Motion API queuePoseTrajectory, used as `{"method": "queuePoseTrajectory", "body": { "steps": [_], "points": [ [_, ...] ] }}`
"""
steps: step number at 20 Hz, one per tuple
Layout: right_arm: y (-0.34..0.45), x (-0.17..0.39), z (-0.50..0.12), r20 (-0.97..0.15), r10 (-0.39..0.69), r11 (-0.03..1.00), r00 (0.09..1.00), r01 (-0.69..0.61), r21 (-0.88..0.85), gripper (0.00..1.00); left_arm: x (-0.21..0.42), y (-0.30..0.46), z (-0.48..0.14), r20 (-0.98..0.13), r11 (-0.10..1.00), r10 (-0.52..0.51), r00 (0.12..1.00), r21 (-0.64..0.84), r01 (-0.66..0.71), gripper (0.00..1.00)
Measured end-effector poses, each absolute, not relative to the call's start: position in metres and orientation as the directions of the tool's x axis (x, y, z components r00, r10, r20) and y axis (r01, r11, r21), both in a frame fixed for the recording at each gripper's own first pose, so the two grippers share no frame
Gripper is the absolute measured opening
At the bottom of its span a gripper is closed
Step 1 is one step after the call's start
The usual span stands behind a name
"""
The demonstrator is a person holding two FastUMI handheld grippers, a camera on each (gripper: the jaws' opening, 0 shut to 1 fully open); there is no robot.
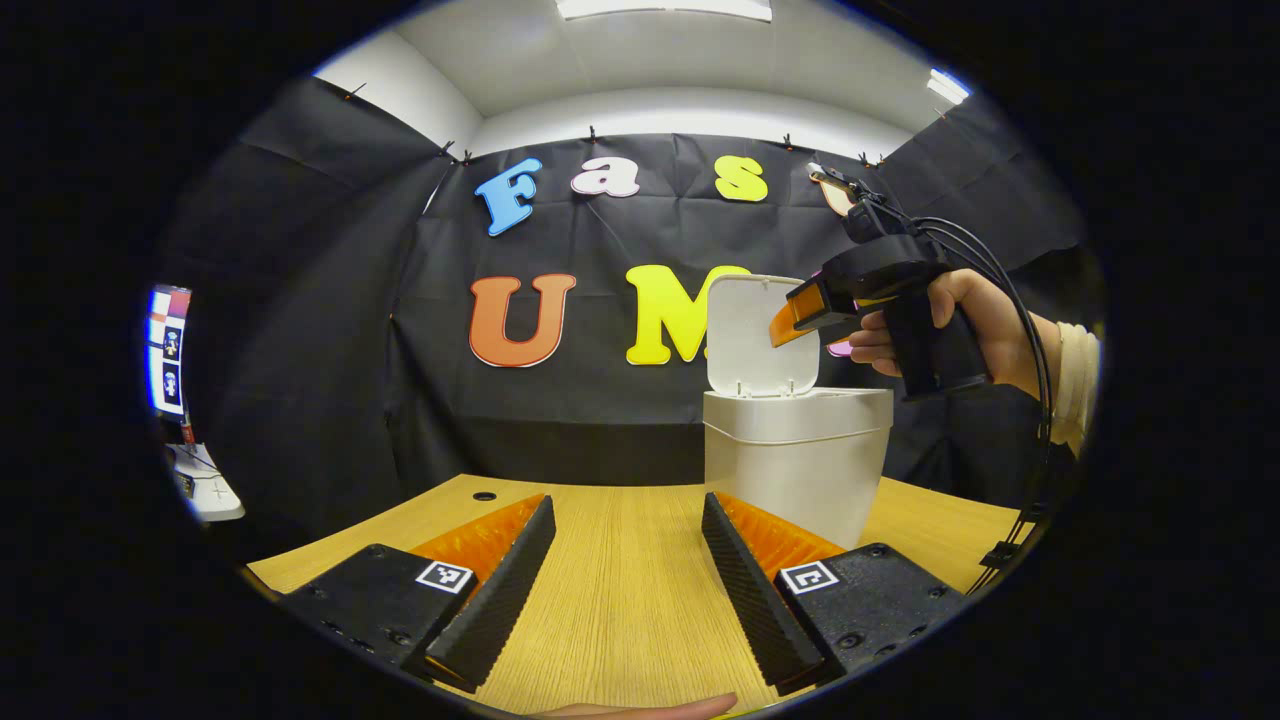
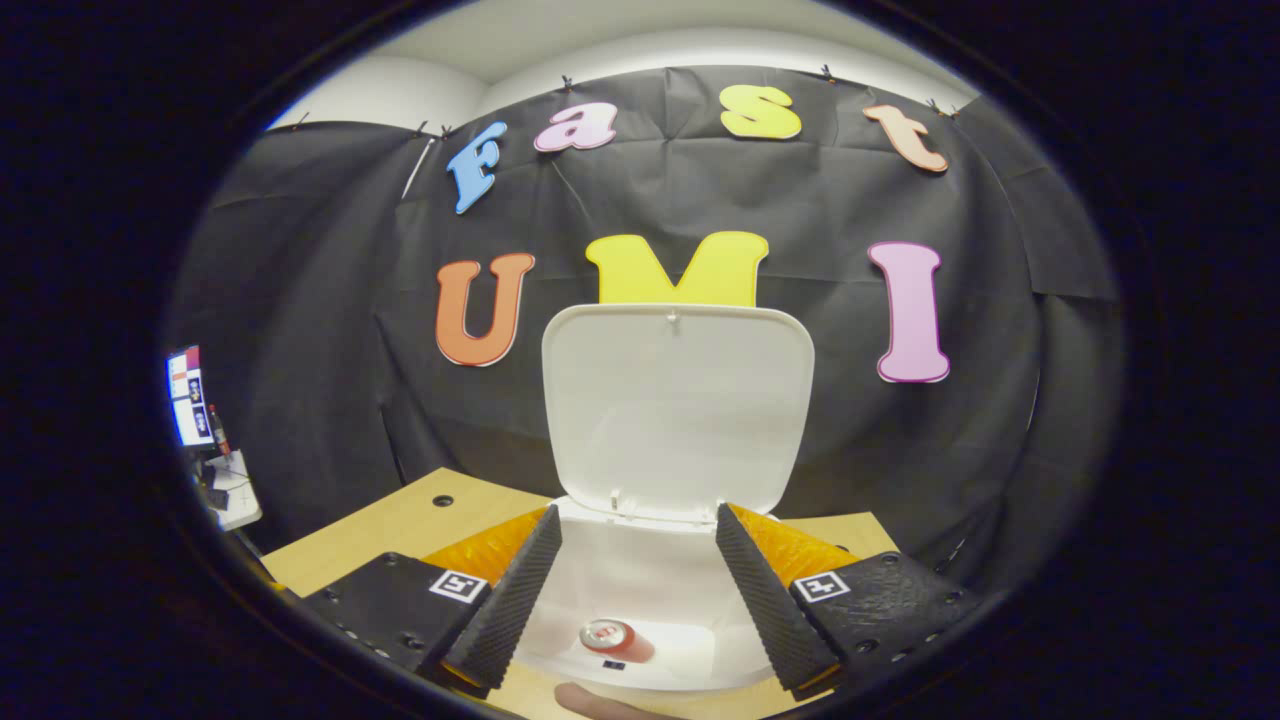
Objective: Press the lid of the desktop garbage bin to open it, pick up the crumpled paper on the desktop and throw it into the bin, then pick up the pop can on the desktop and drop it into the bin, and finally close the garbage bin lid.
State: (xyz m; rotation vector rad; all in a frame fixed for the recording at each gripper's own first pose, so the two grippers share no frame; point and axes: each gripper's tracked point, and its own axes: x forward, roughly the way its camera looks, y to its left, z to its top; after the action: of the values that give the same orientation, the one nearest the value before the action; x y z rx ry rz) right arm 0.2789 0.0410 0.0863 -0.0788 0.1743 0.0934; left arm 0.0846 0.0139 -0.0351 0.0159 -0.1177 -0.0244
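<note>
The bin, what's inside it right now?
Looking down into the open bin in the right gripper view, a pop can lies on its side at the bottom. The hand-held gripper's fingers cover parts of the inside, so the crumpled paper cannot be made out.

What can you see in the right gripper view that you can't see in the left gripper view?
Right gripper view: it looks down into the bin, where the pop can lies at the bottom. Left gripper view: the bin's outer wall standing on the wooden desktop, plus the right gripper held by a hand above the bin. Both: the white lid standing open, and each gripper's own open jaws.
</note>
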Motion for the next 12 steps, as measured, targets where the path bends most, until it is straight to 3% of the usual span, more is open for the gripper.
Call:
{"method": "queuePoseTrajectory", "body": {
  "steps": [12],
  "points": [
    [0.055, 0.275, 0.206, 0.029, 0.104, 0.994, 0.994, -0.103, -0.034, 0.95, 0.089, 0.006, -0.044, 0.081, 0.999, -0.049, 0.995, -0.003, 0.05, 0.96]
  ]
}}
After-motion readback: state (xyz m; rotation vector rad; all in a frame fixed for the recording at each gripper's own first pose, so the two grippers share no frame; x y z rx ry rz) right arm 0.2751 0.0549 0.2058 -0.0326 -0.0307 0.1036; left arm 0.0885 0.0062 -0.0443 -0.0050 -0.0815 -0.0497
